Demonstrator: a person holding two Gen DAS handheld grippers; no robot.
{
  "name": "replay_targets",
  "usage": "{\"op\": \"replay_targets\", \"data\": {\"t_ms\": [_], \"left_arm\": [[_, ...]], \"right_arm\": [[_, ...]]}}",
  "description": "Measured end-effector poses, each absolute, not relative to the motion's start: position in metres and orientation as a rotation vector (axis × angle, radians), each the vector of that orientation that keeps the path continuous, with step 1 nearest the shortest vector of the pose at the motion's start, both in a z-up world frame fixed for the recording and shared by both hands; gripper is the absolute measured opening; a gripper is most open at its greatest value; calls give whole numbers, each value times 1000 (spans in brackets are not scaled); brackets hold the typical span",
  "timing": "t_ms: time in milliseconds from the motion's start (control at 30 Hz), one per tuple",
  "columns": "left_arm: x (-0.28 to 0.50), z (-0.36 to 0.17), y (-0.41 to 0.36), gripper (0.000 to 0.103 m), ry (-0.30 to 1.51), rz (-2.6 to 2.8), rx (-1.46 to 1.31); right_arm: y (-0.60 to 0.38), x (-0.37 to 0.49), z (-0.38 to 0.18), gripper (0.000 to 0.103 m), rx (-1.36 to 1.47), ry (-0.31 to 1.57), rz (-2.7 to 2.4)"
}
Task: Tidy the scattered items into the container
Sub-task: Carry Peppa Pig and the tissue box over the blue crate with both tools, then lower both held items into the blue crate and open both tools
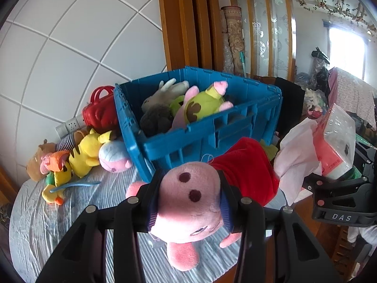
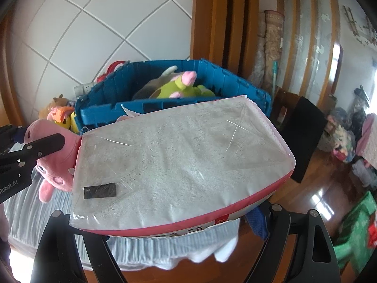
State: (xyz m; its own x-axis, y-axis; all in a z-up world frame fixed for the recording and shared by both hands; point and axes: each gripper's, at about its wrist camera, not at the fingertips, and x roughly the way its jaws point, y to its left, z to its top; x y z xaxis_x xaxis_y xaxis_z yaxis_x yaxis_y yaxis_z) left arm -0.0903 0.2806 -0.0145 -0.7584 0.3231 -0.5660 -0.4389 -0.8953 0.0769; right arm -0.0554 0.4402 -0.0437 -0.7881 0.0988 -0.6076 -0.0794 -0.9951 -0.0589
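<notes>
Left view: my left gripper pinches the pink pig by its head; the blue crate sits just past the jaws. The heavy body could slip out.

Right view: my right gripper squeezes the tissue pack, short of the crate. It could bump the pig.

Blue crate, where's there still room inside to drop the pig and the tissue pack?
The blue crate has open room along its near wall and right end. Its back-left is crowded by the green plush and grey plush. Left of the crate, the yellow plush pile fills the bed.
</notes>
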Motion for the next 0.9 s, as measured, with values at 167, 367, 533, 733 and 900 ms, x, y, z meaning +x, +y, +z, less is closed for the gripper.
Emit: {"op": "replay_targets", "data": {"t_ms": [167,367,533,733,900], "left_arm": [[-102,10,291,42,282,2628,-744],[-136,39,305,37,273,2656,-731],[-164,71,312,34,261,2642,-684],[-197,114,318,34,239,2612,-616],[-228,169,321,34,264,2649,-497]], "right_arm": [[453,-70,-21,86,-931,-63,2933],[472,-98,14,86,-866,-29,2996],[472,-130,23,86,-885,-21,3012],[473,-151,51,86,-808,-43,3010],[472,-176,91,86,-726,-69,3006]]}}
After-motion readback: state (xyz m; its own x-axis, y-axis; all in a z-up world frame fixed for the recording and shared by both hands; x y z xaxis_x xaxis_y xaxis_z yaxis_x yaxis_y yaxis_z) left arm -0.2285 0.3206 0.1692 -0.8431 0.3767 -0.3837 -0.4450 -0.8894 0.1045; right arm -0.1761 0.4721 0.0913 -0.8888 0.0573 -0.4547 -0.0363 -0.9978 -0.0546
